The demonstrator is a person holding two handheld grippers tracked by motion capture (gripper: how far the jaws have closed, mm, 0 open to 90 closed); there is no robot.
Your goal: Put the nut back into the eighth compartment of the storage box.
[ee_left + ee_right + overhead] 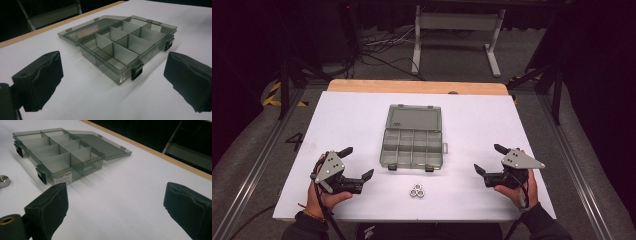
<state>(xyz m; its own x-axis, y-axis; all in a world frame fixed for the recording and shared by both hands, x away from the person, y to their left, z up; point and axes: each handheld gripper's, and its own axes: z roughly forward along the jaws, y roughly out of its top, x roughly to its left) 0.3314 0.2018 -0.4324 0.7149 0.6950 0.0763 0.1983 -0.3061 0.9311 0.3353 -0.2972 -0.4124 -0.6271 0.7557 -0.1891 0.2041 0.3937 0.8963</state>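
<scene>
A: While both hands rest low on the white surface [362, 120], where does the box [412, 148] sit?

B: In the middle of the surface, between the two hands and a little beyond them. Its lid [414, 117] is laid back flat on the far side, and the compartments hold nothing I can see.

A: And the nuts [416, 190]?

B: Three of them, clustered and touching, just in front of the box on the near side. One nut shows at the left edge of the right gripper view.

A: What about the left hand-held gripper [359, 162]?

B: Jaws spread wide, nothing between them, pointing toward the box. The left gripper view shows the box's latched front corner past the pads [40, 80].

A: The right hand-held gripper [488, 159]?

B: Also wide apart and holding nothing, set well to the right of the box and nuts.
</scene>
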